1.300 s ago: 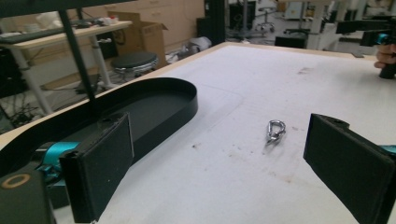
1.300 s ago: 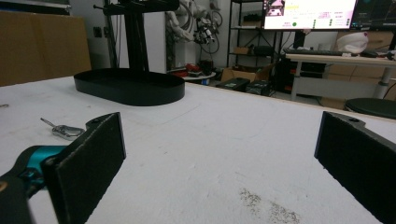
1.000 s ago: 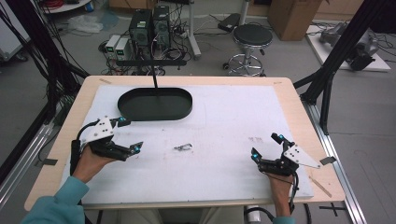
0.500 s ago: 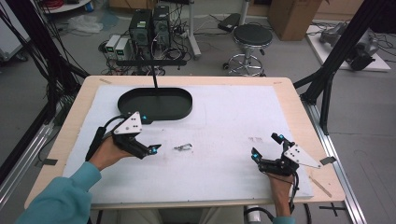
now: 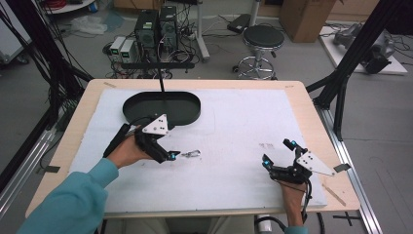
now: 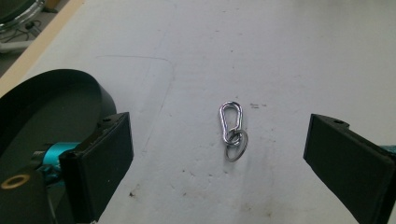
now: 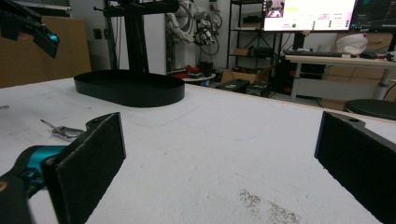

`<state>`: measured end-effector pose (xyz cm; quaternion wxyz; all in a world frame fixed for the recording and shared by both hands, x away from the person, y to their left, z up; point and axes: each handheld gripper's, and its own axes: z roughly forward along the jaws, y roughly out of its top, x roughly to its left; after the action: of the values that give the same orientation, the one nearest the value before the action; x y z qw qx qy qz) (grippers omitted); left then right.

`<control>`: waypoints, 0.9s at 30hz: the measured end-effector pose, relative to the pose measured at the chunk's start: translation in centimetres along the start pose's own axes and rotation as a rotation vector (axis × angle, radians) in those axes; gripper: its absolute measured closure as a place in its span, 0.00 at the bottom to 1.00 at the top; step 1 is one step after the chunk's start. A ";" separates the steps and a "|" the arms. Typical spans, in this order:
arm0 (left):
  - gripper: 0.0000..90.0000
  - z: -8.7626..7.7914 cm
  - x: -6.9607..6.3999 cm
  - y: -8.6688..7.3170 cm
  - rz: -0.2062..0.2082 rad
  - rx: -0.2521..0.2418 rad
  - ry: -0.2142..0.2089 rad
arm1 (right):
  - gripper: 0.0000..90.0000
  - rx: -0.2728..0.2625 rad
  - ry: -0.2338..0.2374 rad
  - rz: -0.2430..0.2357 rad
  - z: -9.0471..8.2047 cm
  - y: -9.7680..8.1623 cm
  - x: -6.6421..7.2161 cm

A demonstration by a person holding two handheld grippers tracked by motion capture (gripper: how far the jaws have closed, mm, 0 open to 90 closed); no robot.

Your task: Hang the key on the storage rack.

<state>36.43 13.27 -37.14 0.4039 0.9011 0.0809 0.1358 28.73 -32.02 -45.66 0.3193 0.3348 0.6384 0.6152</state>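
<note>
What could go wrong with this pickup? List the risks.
1. The metal clip with its ring lies flat on the white mat; the open left tongs may scrape the mat or pinch just the loose ring, so the clip could swing or slip out.
2. The black tray sits close behind the left hand; a lift toward it could knock its wall.
3. The right tongs rest apart, open, offering no support.
</note>
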 end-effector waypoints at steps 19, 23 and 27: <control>0.13 3.5 0.5 0.4 0.003 0.107 -0.097 | 0.01 -0.001 -0.001 -0.002 0.0 0.0 0.0; 0.15 3.8 0.5 0.3 0.005 0.130 -0.117 | 0.01 0.000 0.000 -0.002 0.0 0.0 0.0; 0.19 4.3 0.5 0.1 0.009 0.151 -0.126 | 0.01 0.000 -0.002 -0.002 0.0 0.0 0.0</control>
<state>38.23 10.31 -39.68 0.3386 0.9360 0.0613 0.0743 28.73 -32.02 -45.66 0.3205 0.3345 0.6384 0.6147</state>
